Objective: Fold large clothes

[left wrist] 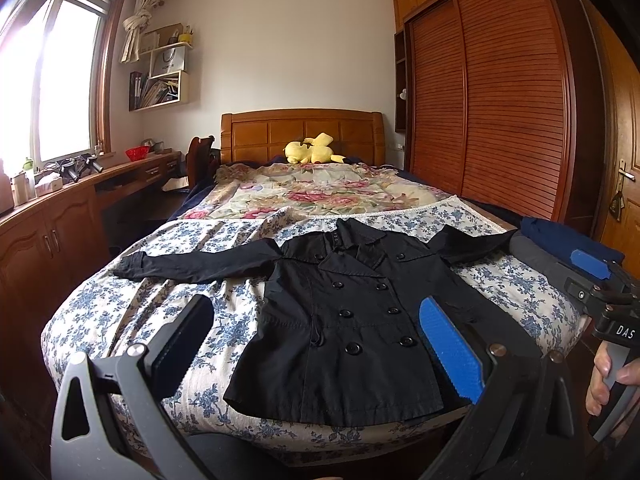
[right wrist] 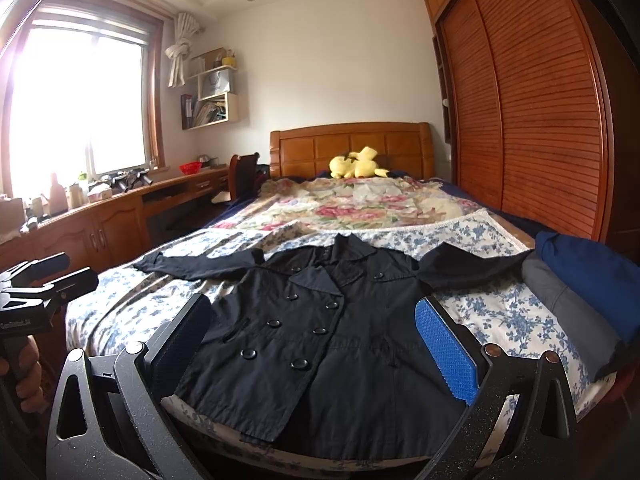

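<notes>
Coat [left wrist: 352, 320] (black, sleeves spread out) lies flat on the bed [left wrist: 132, 320] near its foot, and both claws, left [left wrist: 316, 344] and right [right wrist: 312, 344], hang wide open above it, holding nothing.

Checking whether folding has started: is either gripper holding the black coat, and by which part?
Nothing is held. The left gripper and right gripper are both open, short of the black coat, which lies flat on the bed.

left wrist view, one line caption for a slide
Open left hand-held gripper above a black coat spread flat on the bed.
</notes>
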Available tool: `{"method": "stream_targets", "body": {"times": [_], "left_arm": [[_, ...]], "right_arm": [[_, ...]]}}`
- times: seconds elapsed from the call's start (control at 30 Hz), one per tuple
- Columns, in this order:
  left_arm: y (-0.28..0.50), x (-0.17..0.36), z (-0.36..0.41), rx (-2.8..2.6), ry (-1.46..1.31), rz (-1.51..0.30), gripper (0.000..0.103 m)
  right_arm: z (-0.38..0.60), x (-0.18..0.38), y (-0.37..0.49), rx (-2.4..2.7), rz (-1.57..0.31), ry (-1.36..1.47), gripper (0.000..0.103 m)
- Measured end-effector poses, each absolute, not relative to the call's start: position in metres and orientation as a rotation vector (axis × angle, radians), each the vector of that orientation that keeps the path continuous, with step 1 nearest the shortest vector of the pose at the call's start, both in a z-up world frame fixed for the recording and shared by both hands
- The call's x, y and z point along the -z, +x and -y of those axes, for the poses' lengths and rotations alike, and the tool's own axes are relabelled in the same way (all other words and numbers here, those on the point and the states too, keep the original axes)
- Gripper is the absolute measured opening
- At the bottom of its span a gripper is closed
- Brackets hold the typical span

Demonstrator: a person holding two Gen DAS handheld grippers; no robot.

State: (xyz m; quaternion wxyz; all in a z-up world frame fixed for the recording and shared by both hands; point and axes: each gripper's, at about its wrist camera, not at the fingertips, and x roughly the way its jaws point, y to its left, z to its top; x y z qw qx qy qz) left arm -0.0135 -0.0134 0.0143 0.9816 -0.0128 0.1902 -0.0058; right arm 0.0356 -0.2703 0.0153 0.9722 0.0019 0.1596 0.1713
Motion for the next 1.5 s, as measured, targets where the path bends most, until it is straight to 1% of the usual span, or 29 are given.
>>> {"method": "stream_targets", "body": {"times": [1.5], "left_arm": [[-0.0158, -0.0146, 0.0171, 0.02, -0.019, -0.376, 0.103]], "right_arm": [[0.2739, -0.0207, 0.035, -0.343, -0.316, 0.007, 0.103]]}}
